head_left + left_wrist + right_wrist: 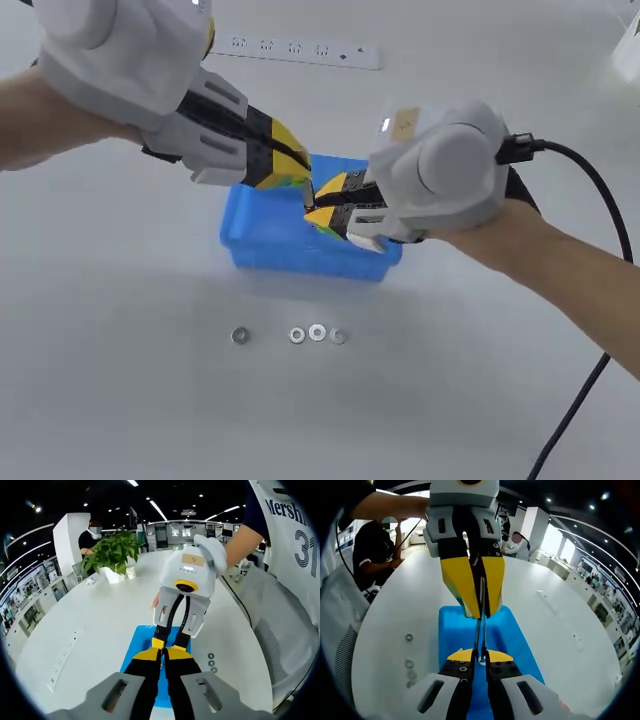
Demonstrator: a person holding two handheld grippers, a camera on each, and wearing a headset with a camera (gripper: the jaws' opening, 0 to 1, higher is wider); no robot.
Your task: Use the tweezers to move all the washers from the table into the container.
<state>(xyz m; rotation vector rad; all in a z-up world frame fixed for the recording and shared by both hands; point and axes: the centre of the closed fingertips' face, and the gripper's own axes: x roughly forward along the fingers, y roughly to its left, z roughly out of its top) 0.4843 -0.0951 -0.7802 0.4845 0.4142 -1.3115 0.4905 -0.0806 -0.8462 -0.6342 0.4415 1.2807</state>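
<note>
Tweezers (480, 630), slim, silvery, seemingly gripped by left tool (481, 614) and right tool (480, 658), four shiny round washers (317, 333)

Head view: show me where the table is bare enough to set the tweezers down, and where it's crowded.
Bare: the table in front of the four washers, the stretch left of the blue container, and the band between it and the power strip. Crowded: above the container, where the left gripper and right gripper meet, and the cable at right.

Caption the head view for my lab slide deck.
Left gripper and right gripper meet tip to tip over the blue container, tweezers between them; four washers wait on the white table.
</note>
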